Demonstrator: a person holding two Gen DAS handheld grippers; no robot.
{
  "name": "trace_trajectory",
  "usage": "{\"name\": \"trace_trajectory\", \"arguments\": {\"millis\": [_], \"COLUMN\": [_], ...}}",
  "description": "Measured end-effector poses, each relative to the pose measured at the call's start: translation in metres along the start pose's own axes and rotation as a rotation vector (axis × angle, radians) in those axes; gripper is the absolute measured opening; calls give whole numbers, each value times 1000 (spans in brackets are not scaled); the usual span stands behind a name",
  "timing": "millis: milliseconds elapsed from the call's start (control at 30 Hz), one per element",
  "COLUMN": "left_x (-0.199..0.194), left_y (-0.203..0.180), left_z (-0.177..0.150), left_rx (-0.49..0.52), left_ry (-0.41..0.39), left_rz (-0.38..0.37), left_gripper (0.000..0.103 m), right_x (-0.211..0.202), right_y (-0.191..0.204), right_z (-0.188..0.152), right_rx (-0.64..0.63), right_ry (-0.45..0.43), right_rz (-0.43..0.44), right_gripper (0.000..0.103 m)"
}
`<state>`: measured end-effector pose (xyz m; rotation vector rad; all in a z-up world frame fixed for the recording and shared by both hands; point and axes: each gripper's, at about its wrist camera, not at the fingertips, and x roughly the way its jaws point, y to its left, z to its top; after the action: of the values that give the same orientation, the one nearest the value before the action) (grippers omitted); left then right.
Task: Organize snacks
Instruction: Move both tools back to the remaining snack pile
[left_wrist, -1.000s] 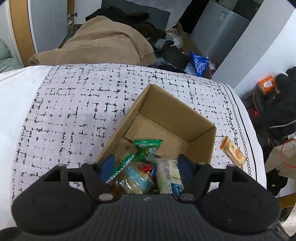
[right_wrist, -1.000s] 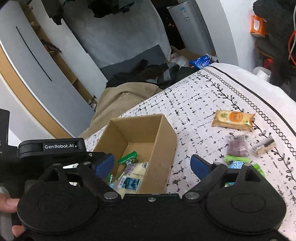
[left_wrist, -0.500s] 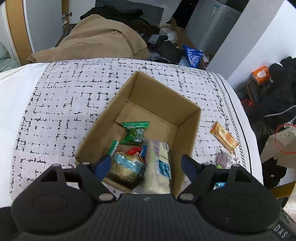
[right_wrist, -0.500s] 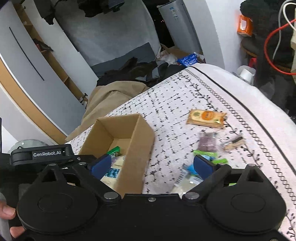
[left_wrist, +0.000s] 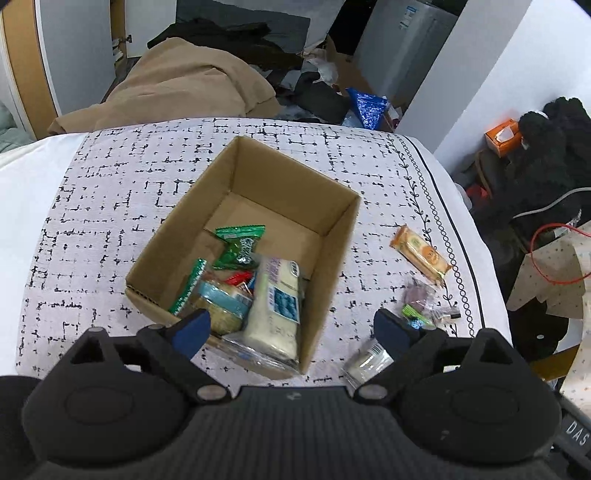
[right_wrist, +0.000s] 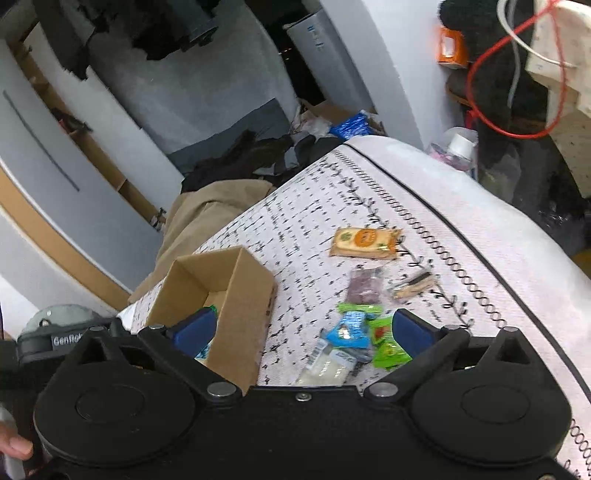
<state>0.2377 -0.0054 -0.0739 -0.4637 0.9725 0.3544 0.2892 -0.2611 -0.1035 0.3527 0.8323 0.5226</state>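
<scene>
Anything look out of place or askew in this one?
Yes. The big white packet leans out over the low front edge of the cardboard box instead of lying inside. Several snacks, including the orange packet, still lie loose on the patterned cloth beside the box.

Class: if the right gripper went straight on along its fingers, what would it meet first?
Probably the blue snack packet in the loose pile on the patterned bedcover; the opening right gripper holds nothing. Depth is unclear.

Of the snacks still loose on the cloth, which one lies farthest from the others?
The orange-labelled cracker packet. It lies alone farther up the cloth, while the purple packet, the green packets and the blue packet cluster nearer the right gripper.
</scene>
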Motion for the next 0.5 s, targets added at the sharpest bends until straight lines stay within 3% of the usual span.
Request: {"name": "trace_trajectory", "arguments": {"millis": [500], "left_x": [1], "left_y": [-43], "left_z": [-28], "left_rx": [70], "left_ry": [9], "left_rz": [-52], "left_gripper": [96], "right_x": [-16], "right_y": [-47], "right_z": [1], "right_rx": [107], "right_ry": [-19], "right_rz": [-29], "right_gripper": [102]}}
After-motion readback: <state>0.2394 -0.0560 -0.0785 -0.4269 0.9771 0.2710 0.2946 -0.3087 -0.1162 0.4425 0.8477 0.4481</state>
